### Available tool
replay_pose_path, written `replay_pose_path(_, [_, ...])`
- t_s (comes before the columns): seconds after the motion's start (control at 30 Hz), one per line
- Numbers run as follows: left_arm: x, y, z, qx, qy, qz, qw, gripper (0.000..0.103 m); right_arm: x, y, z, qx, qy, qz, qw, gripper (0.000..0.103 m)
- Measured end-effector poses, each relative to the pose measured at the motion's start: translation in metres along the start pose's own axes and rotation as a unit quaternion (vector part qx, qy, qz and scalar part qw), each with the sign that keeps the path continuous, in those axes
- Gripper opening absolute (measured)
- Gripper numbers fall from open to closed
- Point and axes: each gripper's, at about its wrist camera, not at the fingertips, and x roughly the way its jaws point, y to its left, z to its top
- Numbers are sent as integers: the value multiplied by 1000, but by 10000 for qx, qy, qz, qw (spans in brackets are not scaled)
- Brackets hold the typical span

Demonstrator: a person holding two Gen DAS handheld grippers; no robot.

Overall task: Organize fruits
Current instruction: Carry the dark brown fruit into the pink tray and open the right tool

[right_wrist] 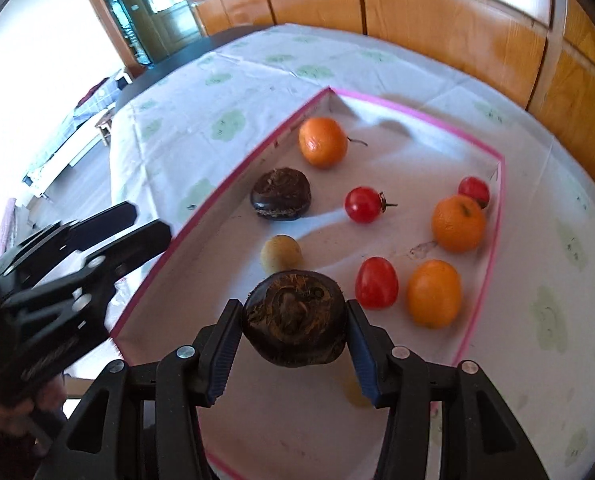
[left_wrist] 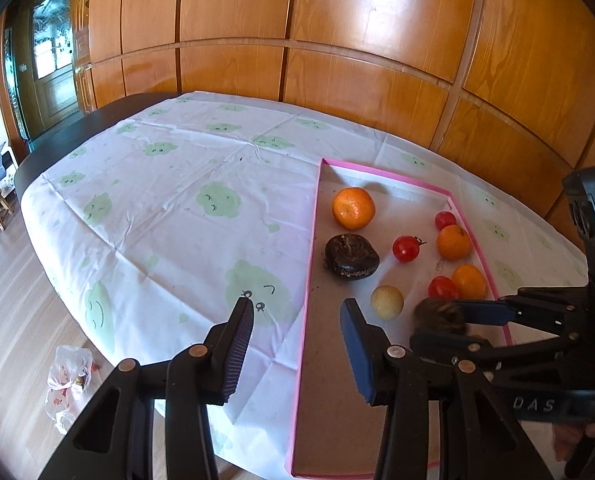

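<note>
The right claw (right_wrist: 293,330) grips a dark water chestnut (right_wrist: 294,318) above the tray (right_wrist: 497,216).

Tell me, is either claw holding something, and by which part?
The right claw holds a dark water chestnut, pinched across its two opposite sides. The left claw stands open and holds nothing.

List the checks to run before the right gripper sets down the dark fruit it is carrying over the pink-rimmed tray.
1. Right gripper clamps the carried dark fruit on both sides: ok.
2. Left gripper empty, jaws apart: ok.
3. Bare floor in the pink-rimmed tray near the other dark fruit: ok.
4. Pale round fruit sits just beyond the load: not ok, crowded.
5. Height of the load above the tray floor: cannot tell.
</note>
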Motion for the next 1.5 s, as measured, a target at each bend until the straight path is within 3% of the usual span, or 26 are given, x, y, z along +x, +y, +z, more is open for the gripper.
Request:
replay_pose_path(0.23, [1, -1, 0, -20, -20, -16, 10000, 46, -25, -1, -22, -50, -245, 142, 9996, 51])
replay_pose_path(0.33, [1, -2, 0, -8, -12, -29, 10000, 46, -26, 3, -35, -135, -143, 140, 9997, 32])
replay_pose_path(0.57, [1, -9, -2, 89, 12, -43, 10000, 46, -9, 6, -35, -96, -102, -28, 9999, 27])
replay_pose_path(0.83, [2, -17, -5, 200, 55, -74, 9998, 47, 4, 7, -10, 55, -223, -239, 9995, 27])
replay_pose_path(1.5, [-10, -26, -10, 343, -69, -62, 9994, 50, -2, 12, -25, 91, -373, -363, 9986, 27])
